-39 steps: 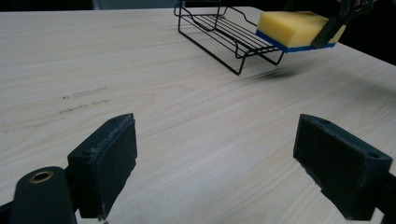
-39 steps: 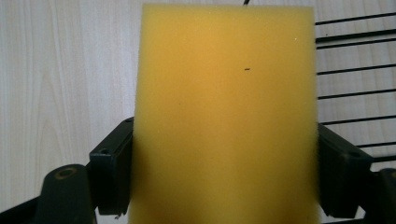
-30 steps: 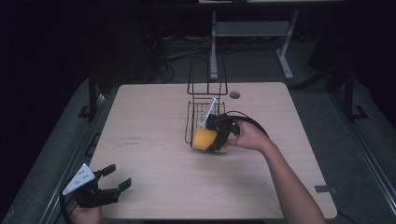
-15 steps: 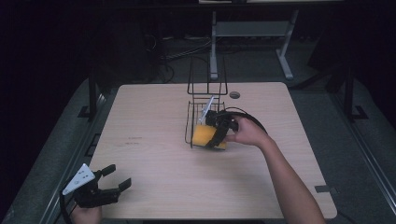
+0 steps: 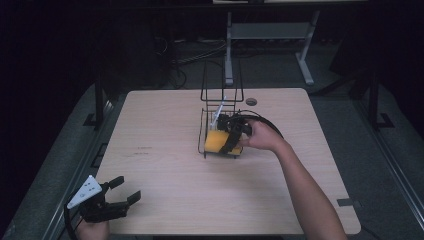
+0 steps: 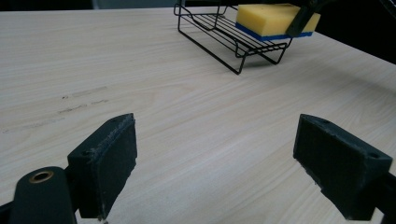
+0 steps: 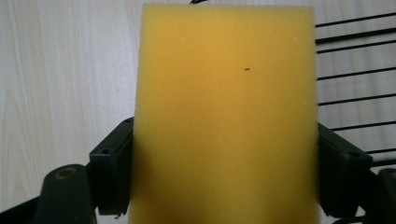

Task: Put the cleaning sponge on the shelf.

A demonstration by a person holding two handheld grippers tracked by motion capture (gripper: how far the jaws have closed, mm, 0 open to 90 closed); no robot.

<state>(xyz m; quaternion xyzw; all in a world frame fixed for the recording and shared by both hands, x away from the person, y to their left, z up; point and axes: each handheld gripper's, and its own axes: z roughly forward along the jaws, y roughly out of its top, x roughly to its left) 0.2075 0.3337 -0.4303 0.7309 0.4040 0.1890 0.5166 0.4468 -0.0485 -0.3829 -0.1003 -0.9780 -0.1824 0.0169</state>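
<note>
We see the right gripper [image 5: 226,141] at the middle of the table [image 5: 165,130], its jaws clamped on the two long sides of a yellow sponge [image 5: 217,140]. In the right gripper view the sponge [image 7: 224,116] stands between the black pads and covers most of what lies ahead, so we cannot make out what is directly under it; thin black wires of the rack [image 7: 355,70] run off to one side and bare wood shows on the other. The sponge's lower edge is cut off by the bottom of that view.

From the left gripper view the sponge [image 6: 275,19] lies over the low wire shelf of the black rack [image 6: 233,35], with a blue layer along its underside. One black jaw crosses its far corner, and we cannot tell whether the sponge rests fully on the wires or is held just above them. The top of the rack is cut off there. In the high view the rack [image 5: 221,107] rises as a tall wire frame behind the sponge, and a small white object inside it is too unclear for us to name.

The left gripper [image 5: 120,192] sits at the near left corner of the table, well apart from the rack, its jaws spread wide with nothing between them. The hand [image 5: 92,231] holding it is mostly cut off at the bottom edge.
</note>
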